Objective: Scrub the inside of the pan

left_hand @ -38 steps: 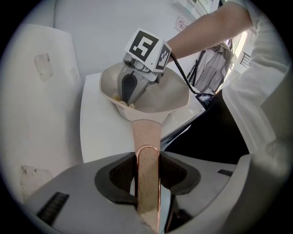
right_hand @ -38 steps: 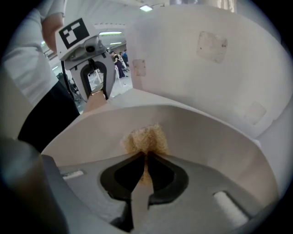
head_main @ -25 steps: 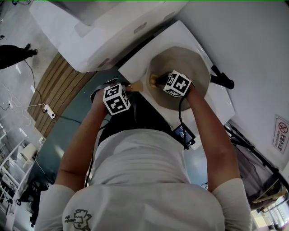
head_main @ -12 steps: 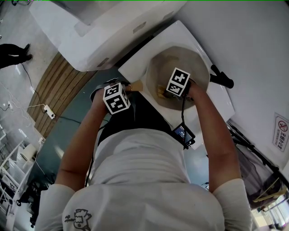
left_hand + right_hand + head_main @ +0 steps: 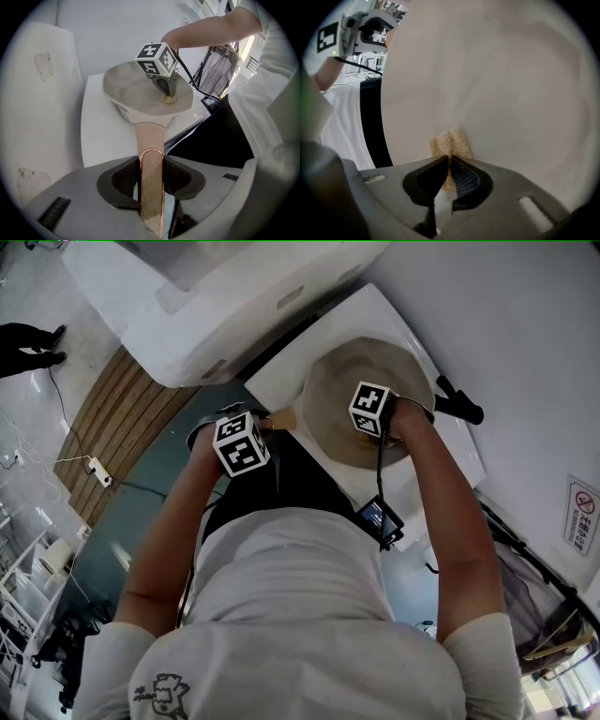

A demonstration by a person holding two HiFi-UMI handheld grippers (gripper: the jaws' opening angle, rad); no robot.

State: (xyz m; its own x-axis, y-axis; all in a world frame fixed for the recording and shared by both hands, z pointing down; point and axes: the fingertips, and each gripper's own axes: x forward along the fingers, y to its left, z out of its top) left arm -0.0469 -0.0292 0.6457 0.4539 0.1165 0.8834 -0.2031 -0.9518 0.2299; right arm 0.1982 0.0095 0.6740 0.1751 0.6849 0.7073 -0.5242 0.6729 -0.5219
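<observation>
Near side: left gripper [image 5: 151, 174] is clenched on the wooden pan handle [image 5: 150, 138]. The beige pan [image 5: 129, 89] sits on the white counter [image 5: 101, 136]. Farther in, right gripper [image 5: 449, 161] pinches a tan sponge [image 5: 451, 142], which is pressed against the pan's inner surface.

Pan [image 5: 342, 381]: wide, shallow, matte beige inside, open side up on the white table [image 5: 281, 381], upper centre of the head view. Its tan, copper-edged handle [image 5: 150, 138] points lower left, clamped between the jaws of the left gripper [image 5: 151, 164]. Sponge [image 5: 450, 143]: small, coarse, yellowish, against the pan's inner surface, pinched in the jaws of the right gripper [image 5: 449, 161].
</observation>
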